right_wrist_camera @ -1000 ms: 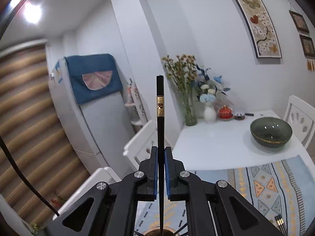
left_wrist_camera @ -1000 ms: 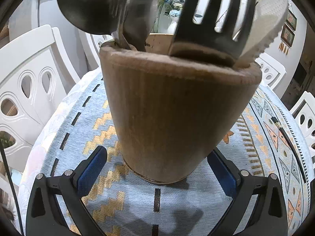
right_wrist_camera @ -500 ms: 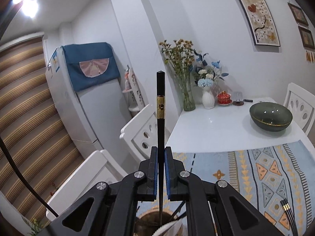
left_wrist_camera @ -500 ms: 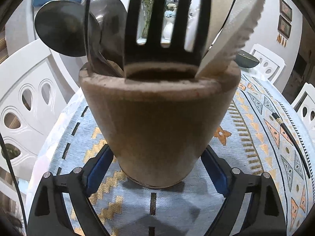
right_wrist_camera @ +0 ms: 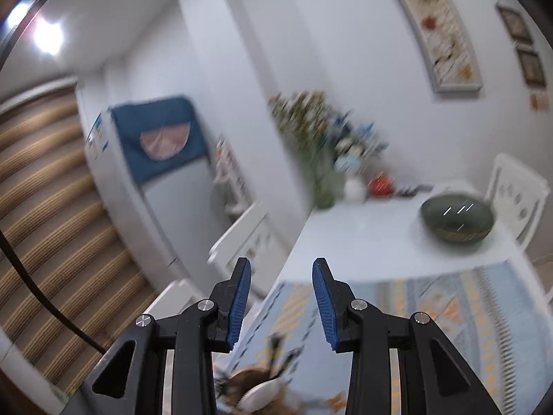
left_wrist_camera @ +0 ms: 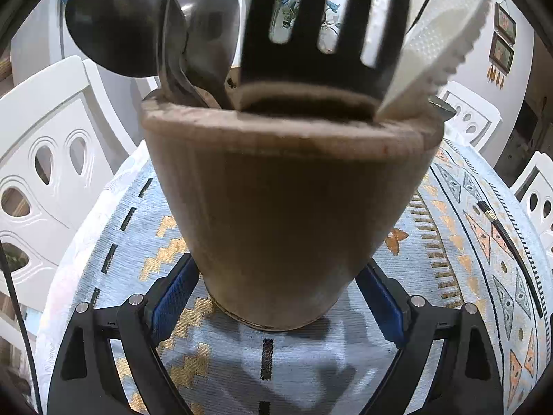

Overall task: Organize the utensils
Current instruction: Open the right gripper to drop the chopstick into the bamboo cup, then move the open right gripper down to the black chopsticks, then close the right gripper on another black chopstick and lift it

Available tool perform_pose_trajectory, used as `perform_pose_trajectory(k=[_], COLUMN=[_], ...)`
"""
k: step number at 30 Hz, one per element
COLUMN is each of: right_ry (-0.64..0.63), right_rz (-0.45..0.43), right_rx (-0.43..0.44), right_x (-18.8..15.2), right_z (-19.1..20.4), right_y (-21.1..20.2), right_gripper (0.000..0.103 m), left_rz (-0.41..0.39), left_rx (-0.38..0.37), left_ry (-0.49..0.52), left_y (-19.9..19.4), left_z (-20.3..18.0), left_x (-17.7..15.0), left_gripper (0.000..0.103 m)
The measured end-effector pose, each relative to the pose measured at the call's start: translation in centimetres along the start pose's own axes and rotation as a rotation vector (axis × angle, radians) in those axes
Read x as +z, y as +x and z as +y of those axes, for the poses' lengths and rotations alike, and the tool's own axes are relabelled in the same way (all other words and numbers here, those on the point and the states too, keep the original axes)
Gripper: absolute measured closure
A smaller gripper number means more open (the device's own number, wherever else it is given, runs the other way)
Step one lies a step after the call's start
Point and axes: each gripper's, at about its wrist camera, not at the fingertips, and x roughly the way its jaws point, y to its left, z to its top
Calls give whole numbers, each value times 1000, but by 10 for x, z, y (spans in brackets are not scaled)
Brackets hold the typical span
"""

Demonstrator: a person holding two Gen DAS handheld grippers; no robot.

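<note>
Tapered round wooden utensil holder stands upright on the blue patterned tablecloth, holding dark spoons, a black slotted spatula and a white rice paddle. Left gripper straddles its base, jaws opening, pads beside the wood. Right gripper jaws opening, empty, view blurred. Black chopsticks lie on the cloth at right.
</note>
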Motion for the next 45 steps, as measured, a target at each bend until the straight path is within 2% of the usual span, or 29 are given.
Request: perform_pose_trajectory(k=[4, 8, 11, 14, 15, 18, 22, 24, 31, 34, 41, 45], right_ry=[-17, 15, 40, 91, 113, 202, 337, 371, 282, 279, 301, 266], right_rz=[-20, 89, 286, 521, 573, 760, 945, 978, 984, 1023, 1055, 1118], right_rx=[-98, -198, -233, -224, -223, -258, -234, -243, -314, -328, -298, -269], right_x=[16, 8, -13, -59, -72, -128, -176, -186, -181, -186, -186, -185], right_z=[-36, -82, -119, -161, -171, -215, -259, -276, -288, -293, -306, -305], right_y=[-27, -31, -17, 10, 17, 43, 66, 73, 79, 83, 80, 88], right_gripper=[59, 59, 59, 60, 71, 83, 84, 84, 84, 84, 84, 84], left_rz=[5, 29, 19, 15, 16, 18, 24, 25, 29, 36, 39, 41], left_rx=[5, -5, -11, -2, -2, -10, -2, -1, -3, -3, -2, -3], left_ry=[-2, -43, -43, -36, -36, -43, -37, -36, -36, -38, -37, -37], left_y=[4, 10, 13, 15, 16, 17, 20, 21, 27, 33, 39, 41], left_z=[-10, -9, -7, -8, -8, -8, -6, -5, -6, -5, -3, -3], left_x=[2, 11, 8, 7, 7, 4, -1, -2, -2, -3, -5, -5], left_gripper=[11, 10, 10, 10, 10, 10, 10, 10, 10, 9, 9, 9])
